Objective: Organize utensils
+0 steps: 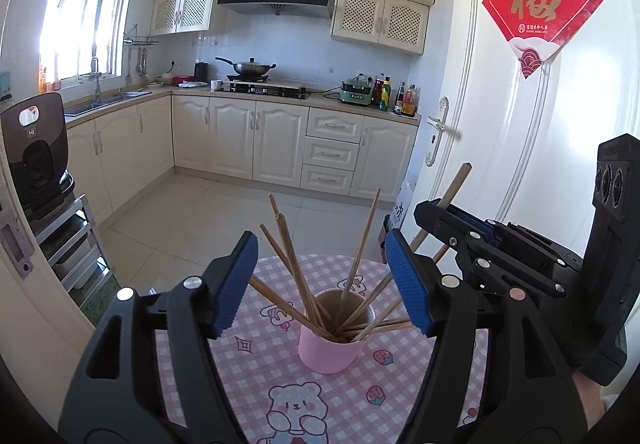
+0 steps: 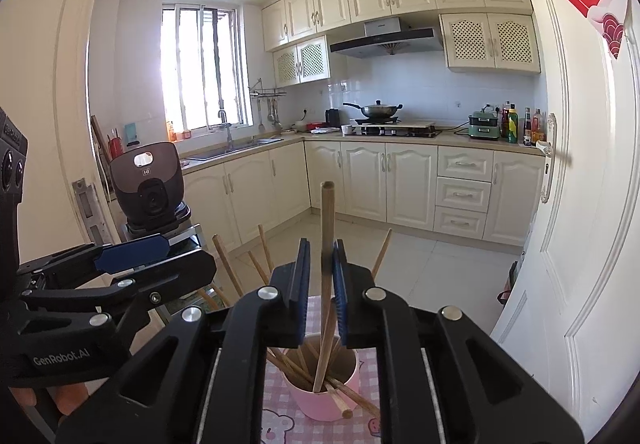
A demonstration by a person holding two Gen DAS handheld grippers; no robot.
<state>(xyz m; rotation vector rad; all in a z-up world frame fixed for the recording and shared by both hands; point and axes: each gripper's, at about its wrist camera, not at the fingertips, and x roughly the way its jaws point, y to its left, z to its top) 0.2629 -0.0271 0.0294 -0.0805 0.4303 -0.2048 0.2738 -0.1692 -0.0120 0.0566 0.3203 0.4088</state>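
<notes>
Counting most chopsticks (image 1: 308, 296) already in the pink cup (image 1: 328, 350) on the table (image 1: 260, 364), we hold our left claw (image 1: 324, 280) wide and empty, our right claw (image 2: 322, 294) narrow around the last chopstick (image 2: 326, 244), its tip in the cup.

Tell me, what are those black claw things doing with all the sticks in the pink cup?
A person is tidying chopsticks into a pink cup on the checked tablecloth, with a gripper in each hand. The left gripper has its jaws wide apart around the bunch of chopsticks in the cup, gripping none. The right gripper has one chopstick between its nearly closed jaws, its lower end already down in the cup.
</notes>
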